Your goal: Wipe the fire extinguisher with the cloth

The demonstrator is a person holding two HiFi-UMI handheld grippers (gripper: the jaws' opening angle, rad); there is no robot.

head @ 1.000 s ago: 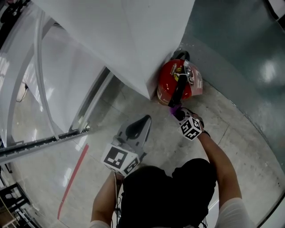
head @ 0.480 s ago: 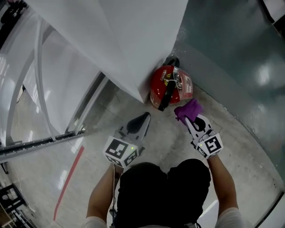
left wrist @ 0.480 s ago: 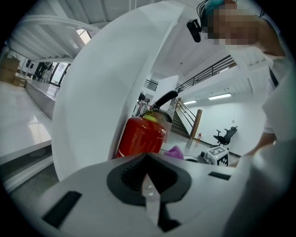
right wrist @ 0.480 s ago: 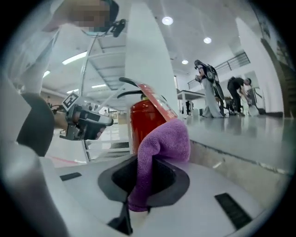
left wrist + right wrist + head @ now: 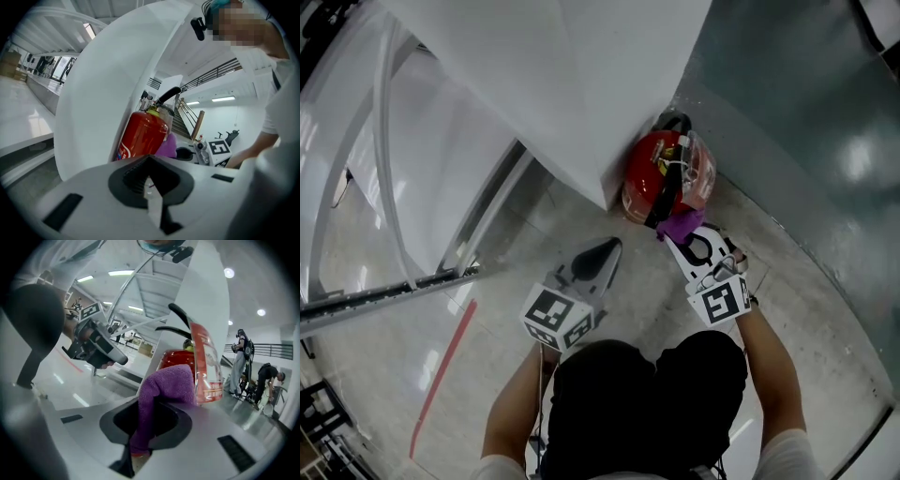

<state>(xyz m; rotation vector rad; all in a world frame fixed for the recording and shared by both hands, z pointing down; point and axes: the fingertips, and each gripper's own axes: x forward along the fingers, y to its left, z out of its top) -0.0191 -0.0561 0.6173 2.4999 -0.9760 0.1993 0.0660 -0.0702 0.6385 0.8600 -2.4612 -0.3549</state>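
Observation:
A red fire extinguisher [image 5: 658, 184] stands on the floor in the corner between a white wall and a dark green wall. It carries a black handle and hose and a clear tag [image 5: 206, 366]. My right gripper [image 5: 682, 234] is shut on a purple cloth [image 5: 680, 225]. The cloth's bunched end sits at the extinguisher's near side by the hose. In the right gripper view the cloth [image 5: 164, 390] covers the lower part of the red body [image 5: 174, 358]. My left gripper [image 5: 607, 248] hangs shut and empty to the left, a short way from the extinguisher [image 5: 143, 136].
The white wall [image 5: 581, 84] juts out just left of the extinguisher, and the green wall [image 5: 787, 112] runs behind it. A metal rail [image 5: 384, 300] and a red floor line [image 5: 445, 375] lie to the left. Two people [image 5: 255, 371] stand far off at the right.
My right gripper has risen with the cloth, swung out to the right, then come back against the extinguisher's near side. The left gripper has hardly moved.

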